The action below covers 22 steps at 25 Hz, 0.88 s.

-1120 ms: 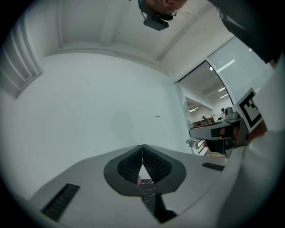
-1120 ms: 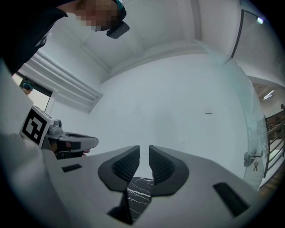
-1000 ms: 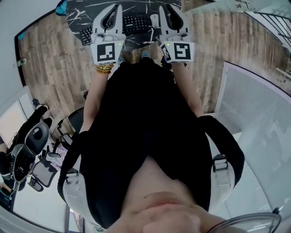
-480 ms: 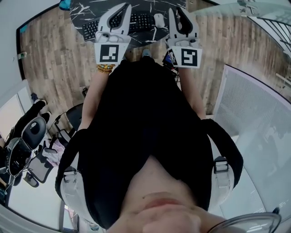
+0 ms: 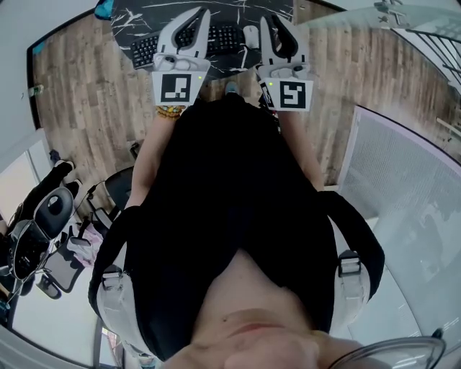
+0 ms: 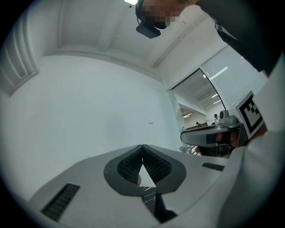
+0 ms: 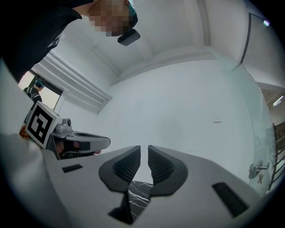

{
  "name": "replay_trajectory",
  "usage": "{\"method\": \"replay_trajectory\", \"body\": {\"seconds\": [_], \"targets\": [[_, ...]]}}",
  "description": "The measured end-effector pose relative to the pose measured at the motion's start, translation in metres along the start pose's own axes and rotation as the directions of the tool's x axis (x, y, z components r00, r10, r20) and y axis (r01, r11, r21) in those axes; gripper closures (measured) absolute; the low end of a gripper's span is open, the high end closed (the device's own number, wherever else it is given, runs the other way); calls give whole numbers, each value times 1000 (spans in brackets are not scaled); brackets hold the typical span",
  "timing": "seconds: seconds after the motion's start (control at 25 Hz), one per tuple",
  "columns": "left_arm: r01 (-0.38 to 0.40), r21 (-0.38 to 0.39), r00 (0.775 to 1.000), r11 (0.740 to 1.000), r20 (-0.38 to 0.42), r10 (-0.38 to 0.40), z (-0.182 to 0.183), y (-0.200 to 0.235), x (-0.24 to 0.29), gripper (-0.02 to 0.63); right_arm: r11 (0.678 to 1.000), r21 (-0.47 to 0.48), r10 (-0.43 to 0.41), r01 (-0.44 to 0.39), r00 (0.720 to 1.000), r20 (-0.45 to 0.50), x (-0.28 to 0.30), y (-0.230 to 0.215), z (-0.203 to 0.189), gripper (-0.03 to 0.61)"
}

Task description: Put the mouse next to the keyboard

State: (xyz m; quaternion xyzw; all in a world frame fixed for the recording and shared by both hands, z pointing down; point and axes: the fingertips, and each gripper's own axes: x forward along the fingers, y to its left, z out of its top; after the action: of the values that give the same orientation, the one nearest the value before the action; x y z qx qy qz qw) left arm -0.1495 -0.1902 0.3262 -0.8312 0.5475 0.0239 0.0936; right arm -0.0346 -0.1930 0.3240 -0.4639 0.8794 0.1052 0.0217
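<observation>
Okay, I'm holding both tools off the bench with nothing in them. The left tool is clenched tip to tip, and the right tool has just been closing to a slit. The mouse is sitting just right of the keyboard, so I'm judging the placement done.

There is one black keyboard at the top of the head view, and one white mouse just right of it. Both lie on one black marbled table. One teal object is at the table's upper left corner. There are two grippers, the left gripper and the right gripper, so also two marker cubes, one on each. One beaded bracelet shows below the left cube. At the lower left stand office chairs, at least two; the exact number I cannot tell.
</observation>
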Motion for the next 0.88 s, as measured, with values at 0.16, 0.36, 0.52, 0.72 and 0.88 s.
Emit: {"method": "replay_trajectory", "body": {"seconds": [0.16, 0.36, 0.52, 0.72, 0.88], "targets": [[5, -12, 1000, 1000, -9, -5, -3, -2, -1, 601, 1000, -1, 20, -20, 1000, -14, 2, 8, -6, 515], [-4, -14, 1000, 1000, -27, 4, -10, -2, -3, 601, 1000, 19, 13, -12, 998, -58, 4, 11, -15, 529], [-10, -34, 999, 999, -45, 9, -16, -3, -6, 601, 1000, 14, 12, -11, 997, -72, 2, 12, -21, 531], [-13, -45, 999, 999, -52, 11, -19, -4, -9, 601, 1000, 26, 0, 2, 997, -84, -2, 10, -25, 531], [-7, -35, 998, 999, -62, 5, -21, -3, -13, 601, 1000, 22, 0, 2, 995, -97, -4, 12, -27, 532]]}}
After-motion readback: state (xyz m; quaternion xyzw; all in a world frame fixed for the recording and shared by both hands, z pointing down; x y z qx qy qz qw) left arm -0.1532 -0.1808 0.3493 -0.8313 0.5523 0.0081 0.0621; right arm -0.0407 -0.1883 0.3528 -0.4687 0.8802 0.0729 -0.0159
